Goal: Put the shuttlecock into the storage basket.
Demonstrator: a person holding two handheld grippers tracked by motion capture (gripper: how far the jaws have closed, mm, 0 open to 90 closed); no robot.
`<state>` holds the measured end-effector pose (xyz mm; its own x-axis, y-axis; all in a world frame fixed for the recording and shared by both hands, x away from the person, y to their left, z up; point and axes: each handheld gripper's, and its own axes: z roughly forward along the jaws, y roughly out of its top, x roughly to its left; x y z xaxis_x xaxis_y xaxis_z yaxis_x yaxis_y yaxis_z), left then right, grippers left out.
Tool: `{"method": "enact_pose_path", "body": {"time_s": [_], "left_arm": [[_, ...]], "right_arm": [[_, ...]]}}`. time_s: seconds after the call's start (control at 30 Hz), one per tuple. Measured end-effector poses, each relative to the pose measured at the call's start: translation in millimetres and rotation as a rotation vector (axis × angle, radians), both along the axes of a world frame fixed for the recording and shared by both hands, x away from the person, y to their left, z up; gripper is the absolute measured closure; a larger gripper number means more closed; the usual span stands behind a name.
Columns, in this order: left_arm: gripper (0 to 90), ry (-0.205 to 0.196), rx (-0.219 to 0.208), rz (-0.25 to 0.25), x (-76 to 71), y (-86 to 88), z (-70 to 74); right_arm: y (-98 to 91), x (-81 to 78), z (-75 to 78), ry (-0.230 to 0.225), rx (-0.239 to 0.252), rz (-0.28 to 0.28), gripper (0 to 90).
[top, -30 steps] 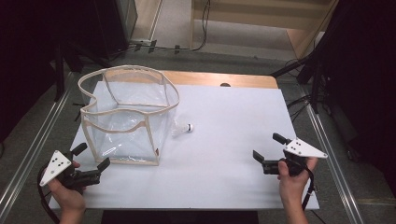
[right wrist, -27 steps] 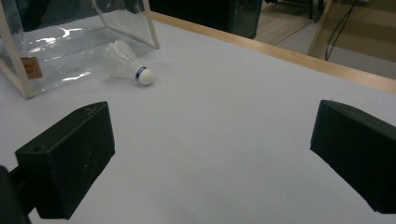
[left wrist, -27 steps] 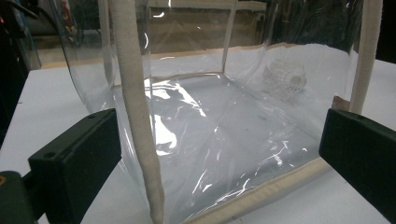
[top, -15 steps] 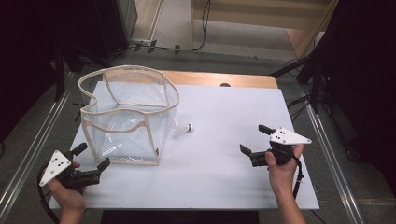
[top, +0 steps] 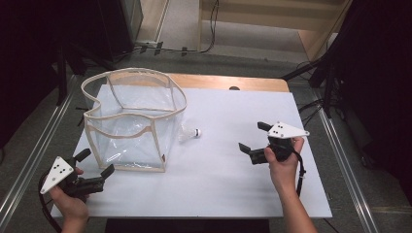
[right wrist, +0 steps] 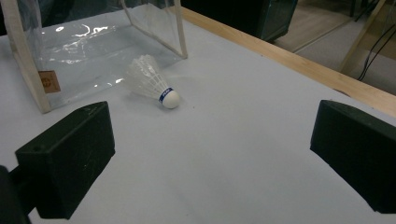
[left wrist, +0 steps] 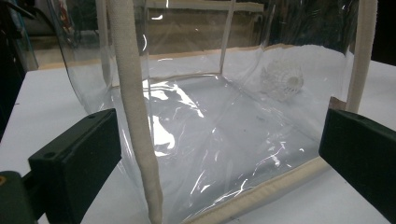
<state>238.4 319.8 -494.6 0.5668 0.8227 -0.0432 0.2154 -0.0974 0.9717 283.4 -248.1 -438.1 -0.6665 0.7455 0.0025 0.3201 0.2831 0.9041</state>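
A white shuttlecock (top: 188, 134) (right wrist: 152, 83) lies on its side on the white table top, just right of a clear plastic bag (top: 131, 119) with cream trim. Through the bag's walls the shuttlecock (left wrist: 283, 81) also appears in the left gripper view. My right gripper (top: 252, 138) is open and empty, a short way right of the shuttlecock, jaws pointing toward it. My left gripper (top: 95, 163) is open and empty at the table's near left corner, facing the bag's (left wrist: 196, 121) front corner seam.
The table (top: 233, 184) has a wooden strip (top: 233, 81) along its far edge. Metal rails (top: 347, 160) run along both sides. Cables and stand legs lie on the floor beyond the table.
My right gripper has moved left and forward, closer to the shuttlecock. The left gripper, bag and shuttlecock have stayed put.
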Motion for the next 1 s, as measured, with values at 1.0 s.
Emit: {"method": "enact_pose_path", "body": {"time_s": [1.0], "left_arm": [[0.0, -0.001, -0.008, -0.003, -0.4, 0.8, 0.2]], "right_arm": [[47.2, 49.7, 6.0, 0.040, -0.080, 0.140, 0.0]]}}
